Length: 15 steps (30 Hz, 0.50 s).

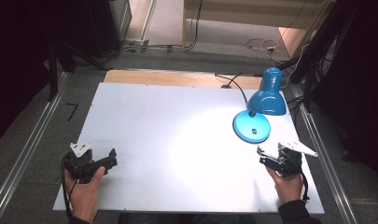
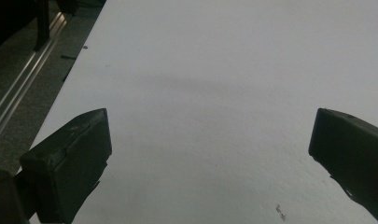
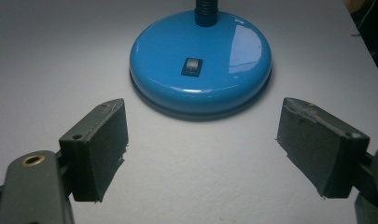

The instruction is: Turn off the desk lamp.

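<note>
One blue desk lamp [image 1: 259,119] stands at the far right of the white table [image 1: 177,140], its round base [image 3: 200,60] carrying one small switch [image 3: 191,66]. My right gripper [image 3: 200,140] sits just near of that base, jaws wide apart, empty. My left gripper [image 2: 210,149], near left, is equally spread over bare table. The lamp's neck is cut off in my right gripper view.
</note>
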Tool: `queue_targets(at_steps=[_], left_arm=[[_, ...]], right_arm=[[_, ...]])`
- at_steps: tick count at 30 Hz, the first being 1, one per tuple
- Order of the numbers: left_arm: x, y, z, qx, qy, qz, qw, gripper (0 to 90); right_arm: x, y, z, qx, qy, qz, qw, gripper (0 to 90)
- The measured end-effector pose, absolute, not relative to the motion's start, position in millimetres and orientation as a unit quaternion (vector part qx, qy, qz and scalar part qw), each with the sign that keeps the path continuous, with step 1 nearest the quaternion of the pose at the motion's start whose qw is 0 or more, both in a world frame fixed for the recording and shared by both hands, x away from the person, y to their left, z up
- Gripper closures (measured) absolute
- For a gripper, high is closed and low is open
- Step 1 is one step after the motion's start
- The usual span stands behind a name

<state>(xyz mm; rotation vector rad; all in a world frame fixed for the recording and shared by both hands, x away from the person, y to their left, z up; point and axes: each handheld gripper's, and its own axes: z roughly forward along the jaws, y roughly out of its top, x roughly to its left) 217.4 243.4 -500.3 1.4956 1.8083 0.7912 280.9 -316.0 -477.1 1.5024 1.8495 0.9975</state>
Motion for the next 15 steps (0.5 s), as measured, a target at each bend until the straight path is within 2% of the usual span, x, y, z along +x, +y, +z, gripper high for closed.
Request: queue_targets(at_steps=[15], left_arm=[[217.5, 243.4, -500.4, 0.57, 0.69, 0.301, 0.328, 0.0]], right_arm=[[289.1, -312.7, -477.7, 0.559, 0.685, 0.377, 0.276, 17.1]])
